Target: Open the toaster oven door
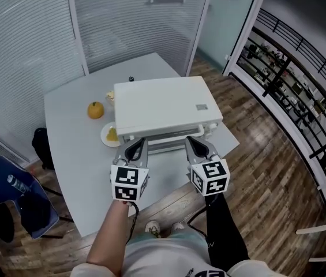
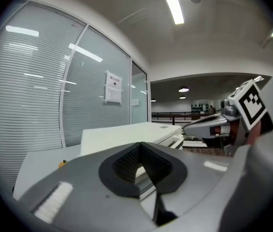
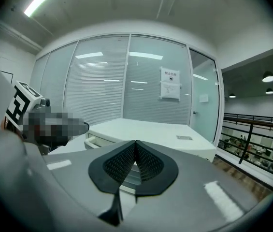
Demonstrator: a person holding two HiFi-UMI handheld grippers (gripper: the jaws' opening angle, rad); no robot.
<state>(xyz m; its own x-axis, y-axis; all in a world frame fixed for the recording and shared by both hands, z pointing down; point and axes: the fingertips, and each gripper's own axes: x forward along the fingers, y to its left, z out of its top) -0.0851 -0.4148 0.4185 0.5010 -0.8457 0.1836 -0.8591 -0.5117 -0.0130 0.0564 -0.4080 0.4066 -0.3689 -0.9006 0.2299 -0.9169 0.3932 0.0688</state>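
A white toaster oven (image 1: 160, 105) stands on the pale table (image 1: 70, 149), front toward me, and its door looks closed. My left gripper (image 1: 135, 149) hovers just before the oven's lower left front, jaws shut and empty. My right gripper (image 1: 196, 146) hovers before the lower right front, also shut on nothing. The left gripper view shows the meeting pads of my left gripper (image 2: 140, 146) pointing at the toaster oven (image 2: 126, 134), with the right gripper (image 2: 213, 127) beside it. The right gripper view shows my right gripper (image 3: 135, 144) with its pads together before the toaster oven (image 3: 146, 132).
An orange (image 1: 95, 109) lies left of the oven, and a small plate (image 1: 109, 135) with yellow food sits at the oven's front left corner. A blue chair (image 1: 18, 195) and a black bag (image 1: 40, 146) stand left of the table. Glass walls with blinds rise behind.
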